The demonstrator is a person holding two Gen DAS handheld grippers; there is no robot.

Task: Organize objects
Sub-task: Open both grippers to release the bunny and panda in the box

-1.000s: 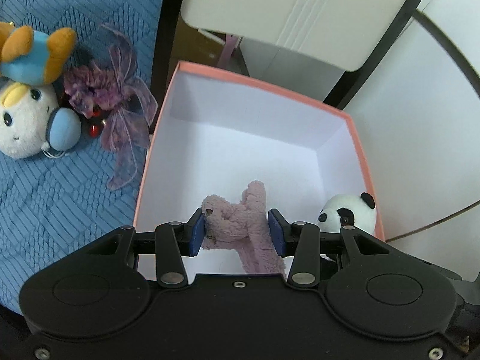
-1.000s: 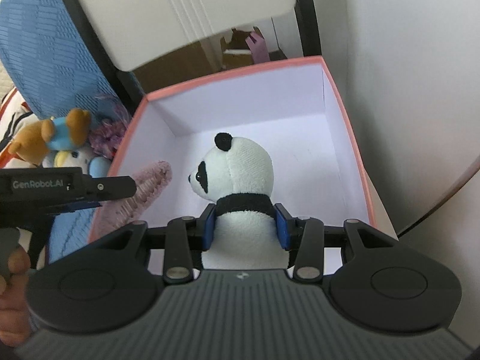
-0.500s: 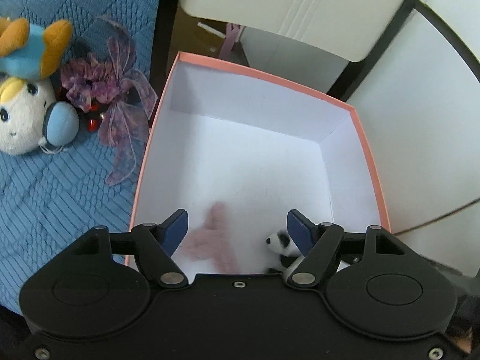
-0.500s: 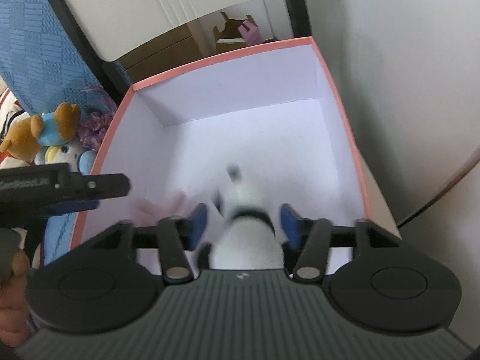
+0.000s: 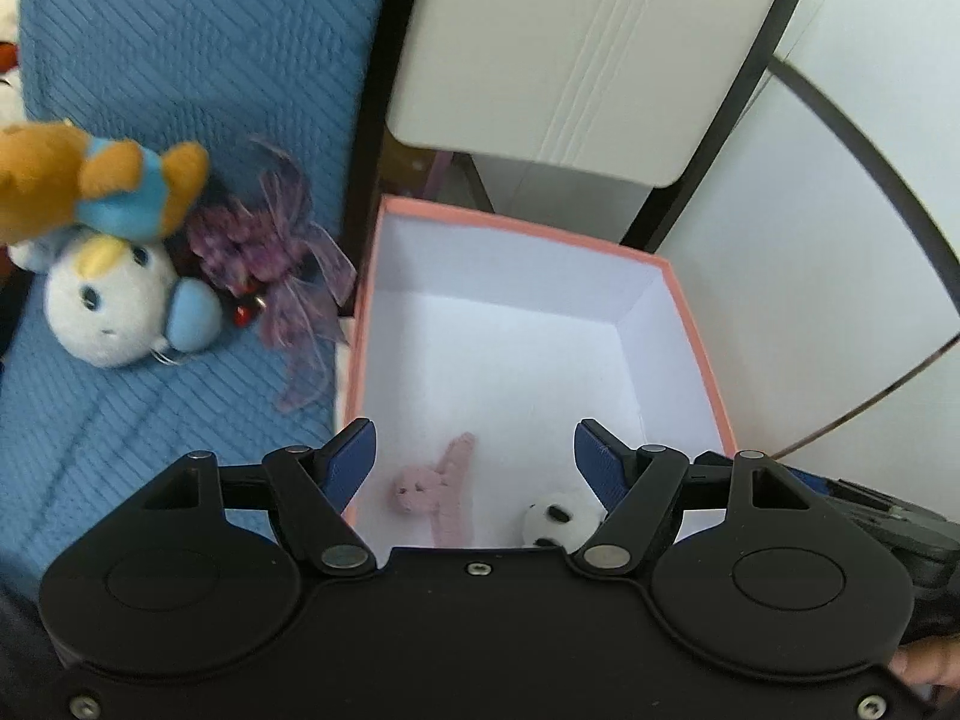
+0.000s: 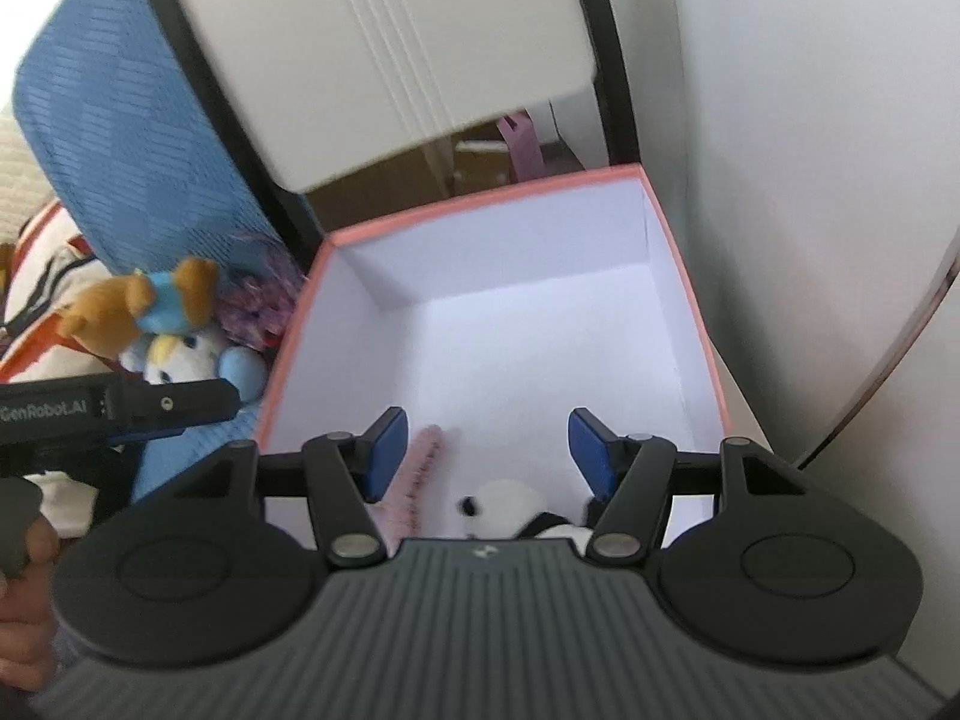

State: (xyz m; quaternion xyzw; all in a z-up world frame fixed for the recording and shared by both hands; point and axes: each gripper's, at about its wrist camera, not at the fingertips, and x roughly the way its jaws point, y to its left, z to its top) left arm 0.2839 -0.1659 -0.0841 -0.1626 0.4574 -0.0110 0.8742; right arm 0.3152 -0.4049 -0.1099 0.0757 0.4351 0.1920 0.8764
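- Far to the left in the left wrist view, on the blue quilted bed cover (image 5: 150, 60), an orange and blue plush toy (image 5: 90, 186) lies on top of a round white plush toy with blue ear pieces (image 5: 114, 306).
- Just beside them to the right sits a purple gauze ribbon bow (image 5: 270, 258), close to the left wall of the box.
- Next comes the square pink cardboard box with a white inside (image 5: 540, 240), open at the top, standing beside the bed cover and in front of a white panel with a dark frame (image 5: 570, 48).
- On the box floor, at its near edge, a small pink plush rabbit (image 5: 438, 486) lies flat with its long ears pointing away; a small black and white plush panda (image 5: 558, 519) lies near it on the right, the two apart.
- The left tongs (image 5: 474, 456) hang above the box with their blue pads spread wide; the rabbit shows between them but below, untouched.
- In the right wrist view the right tongs (image 6: 486, 444) are likewise spread above the box, the panda (image 6: 510, 501) lying loose below them and clear of both pads, the rabbit's ear (image 6: 420, 468) to its left.
- At that view's left edge the side of the left tongs shows, gripped by a hand (image 6: 24, 600).
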